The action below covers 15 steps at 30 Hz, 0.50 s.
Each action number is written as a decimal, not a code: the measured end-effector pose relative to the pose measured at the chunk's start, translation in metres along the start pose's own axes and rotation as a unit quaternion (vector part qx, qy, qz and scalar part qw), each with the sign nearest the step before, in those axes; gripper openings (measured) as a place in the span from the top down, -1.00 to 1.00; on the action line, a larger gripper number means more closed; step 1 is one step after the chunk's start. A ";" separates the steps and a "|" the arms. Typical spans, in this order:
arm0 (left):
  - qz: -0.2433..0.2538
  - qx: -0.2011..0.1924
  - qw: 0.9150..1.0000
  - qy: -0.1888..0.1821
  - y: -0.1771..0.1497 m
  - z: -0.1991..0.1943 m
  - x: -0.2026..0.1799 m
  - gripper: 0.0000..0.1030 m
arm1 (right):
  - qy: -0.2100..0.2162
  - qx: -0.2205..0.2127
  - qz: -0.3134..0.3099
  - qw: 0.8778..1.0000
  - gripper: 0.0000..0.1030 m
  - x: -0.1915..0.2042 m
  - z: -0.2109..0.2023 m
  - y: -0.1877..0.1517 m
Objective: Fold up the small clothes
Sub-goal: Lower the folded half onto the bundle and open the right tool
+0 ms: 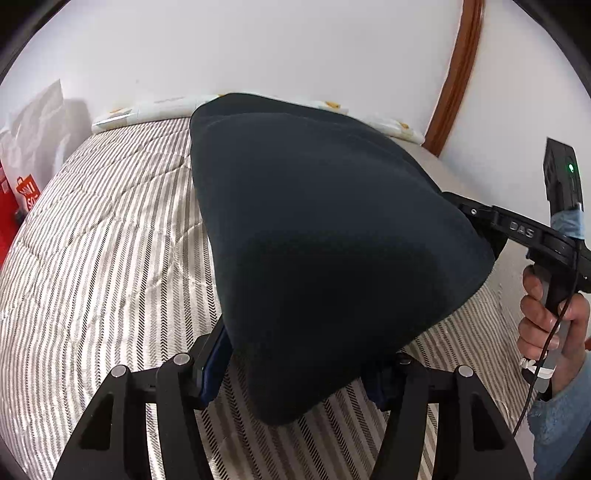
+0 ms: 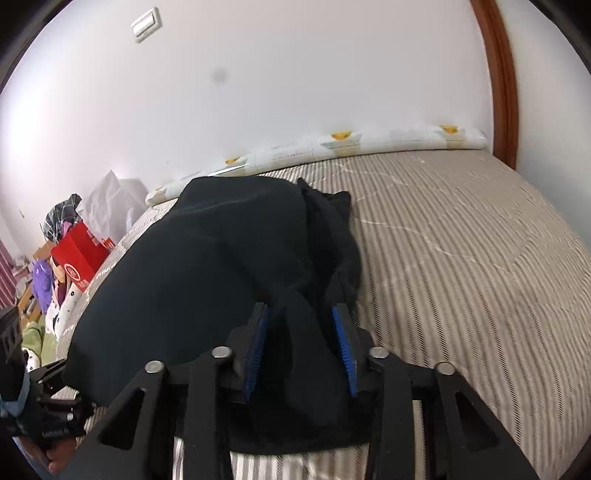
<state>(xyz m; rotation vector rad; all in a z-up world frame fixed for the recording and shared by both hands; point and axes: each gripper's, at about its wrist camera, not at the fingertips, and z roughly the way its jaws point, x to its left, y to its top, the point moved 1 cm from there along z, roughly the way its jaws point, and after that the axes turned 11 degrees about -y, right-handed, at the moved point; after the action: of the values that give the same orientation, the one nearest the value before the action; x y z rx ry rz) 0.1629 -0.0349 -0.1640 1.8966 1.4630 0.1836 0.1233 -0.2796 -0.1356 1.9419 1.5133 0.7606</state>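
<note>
One bed (image 2: 461, 240) carries everything; its cover is striped grey and white and quilted. Behind the bed stands one white wall (image 2: 295, 74), and one brown wooden frame (image 2: 500, 74) runs up along it at the far right corner of the bed. One long white pillow (image 2: 347, 142) with yellow marks lies along the far edge of the bed, against the wall.

One dark garment (image 1: 314, 221) is the only piece of clothing on the bed. It is lifted at its near side and hangs between the two grippers, while its far part rests on the cover near the far edge. In the left wrist view it hides most of the middle of the bed and part of the pillow.

Beyond the left edge of the bed there is a pile of mixed things: one red box (image 2: 79, 258), one white crumpled bag (image 2: 110, 203), and some coloured cloths which I cannot count.

The left gripper (image 1: 306, 373) has its fingers set wide apart, with the garment draped between them; whether they really pinch it I cannot tell. The right gripper (image 2: 303, 347) has its two fingers with blue pads (image 2: 343, 343) partly open, with a fold of the garment between them. One light switch (image 2: 146, 25) is on the wall.
</note>
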 end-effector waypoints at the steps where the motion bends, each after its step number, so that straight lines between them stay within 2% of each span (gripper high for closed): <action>1: -0.001 0.002 1.000 0.007 0.001 0.002 0.000 -0.15 | -0.006 0.004 -0.007 1.000 0.75 0.003 0.005 0.001; 4: -0.006 0.002 1.000 0.021 0.004 0.006 0.002 -0.15 | 0.013 -0.013 0.005 1.000 0.88 -0.006 -0.004 0.009; 6: -0.004 0.003 1.000 0.025 0.004 0.006 0.001 -0.14 | 0.026 -0.057 0.029 0.998 0.90 -0.024 -0.027 0.012; 8: -0.004 0.003 1.000 0.025 0.002 0.004 0.002 -0.14 | 0.023 -0.073 0.043 0.996 0.90 -0.036 -0.040 0.008; 10: -0.003 0.003 1.000 0.024 0.002 0.004 0.002 -0.14 | 0.010 -0.066 0.033 0.997 0.90 -0.036 -0.034 0.002; 13: 0.001 0.005 1.000 0.021 0.002 0.002 0.003 -0.16 | 0.004 -0.023 0.037 0.999 0.86 -0.039 -0.011 -0.007; 15: 0.006 0.006 1.000 0.017 0.001 0.000 0.003 -0.15 | 0.002 -0.020 0.038 0.999 0.79 -0.039 -0.010 -0.011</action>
<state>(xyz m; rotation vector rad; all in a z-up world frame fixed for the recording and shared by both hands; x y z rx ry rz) 0.1645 -0.0320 -0.1642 1.9215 1.4788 0.2134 0.1009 -0.3143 -0.1404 1.9791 1.4213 0.8213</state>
